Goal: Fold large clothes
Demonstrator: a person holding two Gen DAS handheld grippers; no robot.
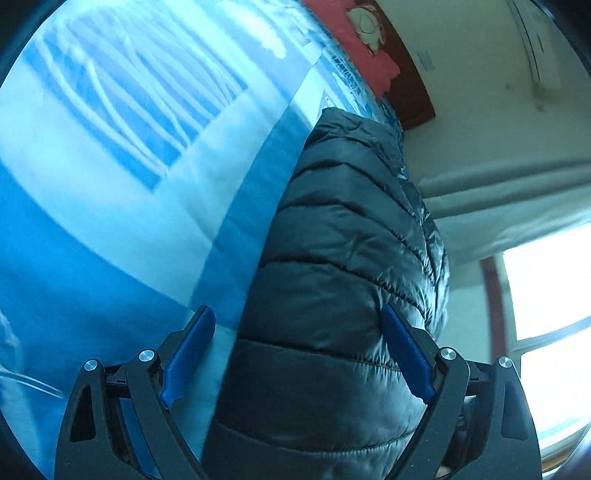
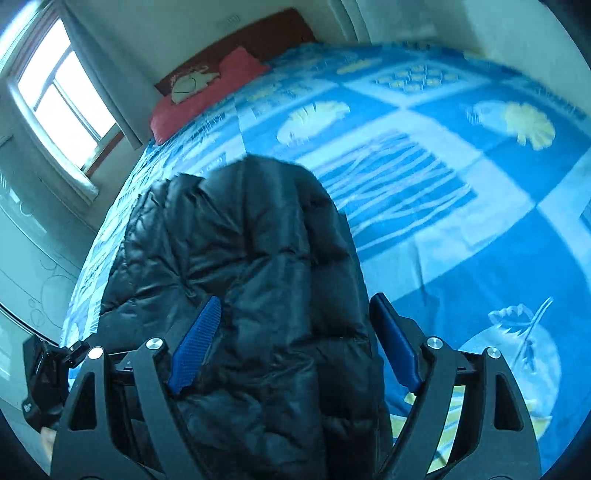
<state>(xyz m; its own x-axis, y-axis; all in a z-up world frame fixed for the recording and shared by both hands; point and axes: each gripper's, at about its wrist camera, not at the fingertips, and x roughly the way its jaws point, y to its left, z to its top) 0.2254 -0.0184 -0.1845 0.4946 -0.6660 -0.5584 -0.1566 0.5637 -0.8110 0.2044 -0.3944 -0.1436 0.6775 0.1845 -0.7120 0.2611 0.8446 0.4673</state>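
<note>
A black quilted puffer jacket point(image 1: 343, 266) lies on a bed with a blue and white patterned blanket point(image 1: 129, 184). In the left wrist view the left gripper point(image 1: 297, 321) is open, its blue-padded jaws set wide on either side of the jacket's near end. In the right wrist view the jacket point(image 2: 251, 251) is bunched and piled toward the near left of the blanket point(image 2: 461, 184). The right gripper point(image 2: 295, 314) is open too, its jaws wide around a raised fold of the jacket. Whether the pads touch the fabric I cannot tell.
A red pillow point(image 2: 207, 88) lies at the head of the bed against a dark wooden headboard point(image 2: 273, 29). A bright window point(image 2: 59, 96) with grey curtains is on the wall left of the bed. The left hand's gripper body point(image 2: 48, 376) shows at the lower left.
</note>
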